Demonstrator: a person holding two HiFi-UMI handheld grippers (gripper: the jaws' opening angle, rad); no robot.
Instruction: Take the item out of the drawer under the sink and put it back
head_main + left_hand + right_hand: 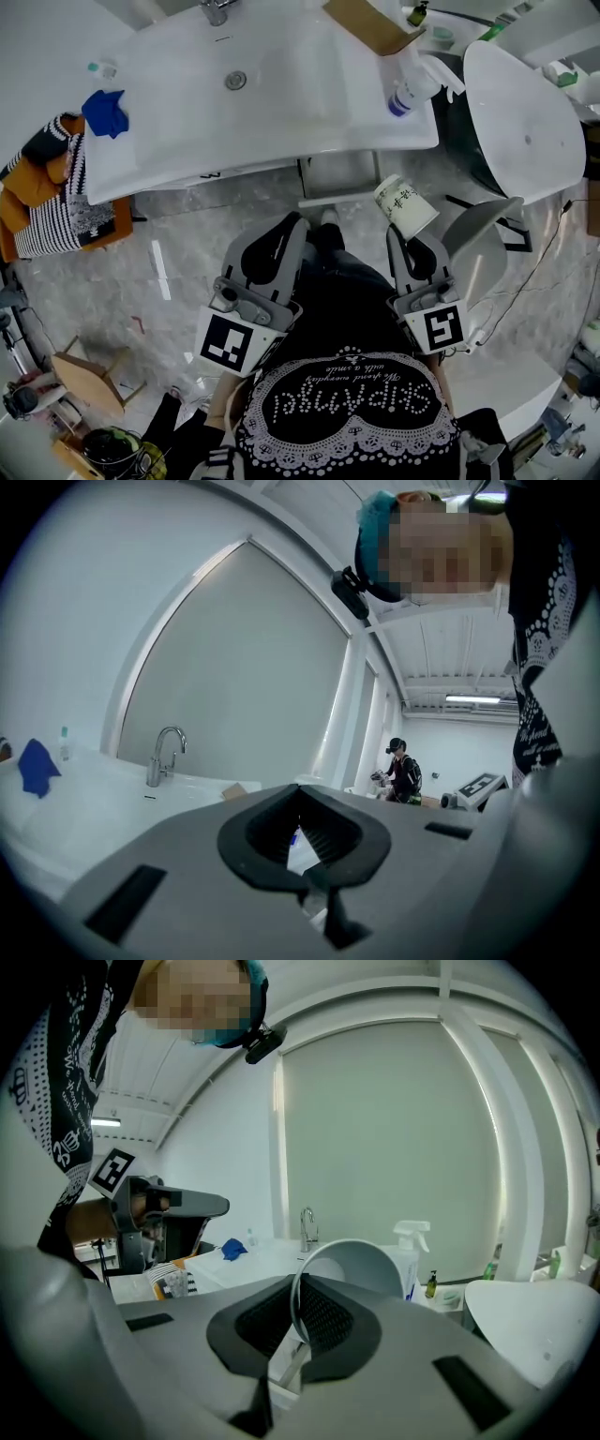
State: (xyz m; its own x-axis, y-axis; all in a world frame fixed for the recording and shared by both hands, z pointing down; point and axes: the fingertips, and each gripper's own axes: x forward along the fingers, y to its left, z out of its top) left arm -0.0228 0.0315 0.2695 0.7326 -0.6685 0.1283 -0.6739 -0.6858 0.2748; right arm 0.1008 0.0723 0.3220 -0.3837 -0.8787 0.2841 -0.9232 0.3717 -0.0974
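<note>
The right gripper (pixel 417 239) is clamped on the paper cup (pixel 405 206). Its jaws pinch one side of the rim, so the cup juts out ahead of the fingertips, tipped over rather than upright. In the right gripper view the cup's open mouth (pixel 352 1274) faces back toward the camera, with the thin wall caught between the ribbed pads. A rim grip like this suits a light, empty cup: the doubled edge is its stiffest part, whereas squeezing the body would probably crush it. The left gripper (pixel 289 230) is level with the right one and just to its left. Its jaws are drawn together with only a sliver of light between the pads (pixel 323 841) and nothing in them, so it seems to be kept as a spare hand for the drawer. Ahead of both grippers and lower down is the front of what looks like the drawer (pixel 337 178), tucked under the edge of the sink (pixel 187 103). Whether it stands open I cannot tell. Farther ahead of the right gripper, a spray bottle (pixel 417 86) lies on the sink's corner. With the cup out and raised in front of the body, the taking-out half looks done; the return calls for lowering the cup forward and under that edge.
</note>
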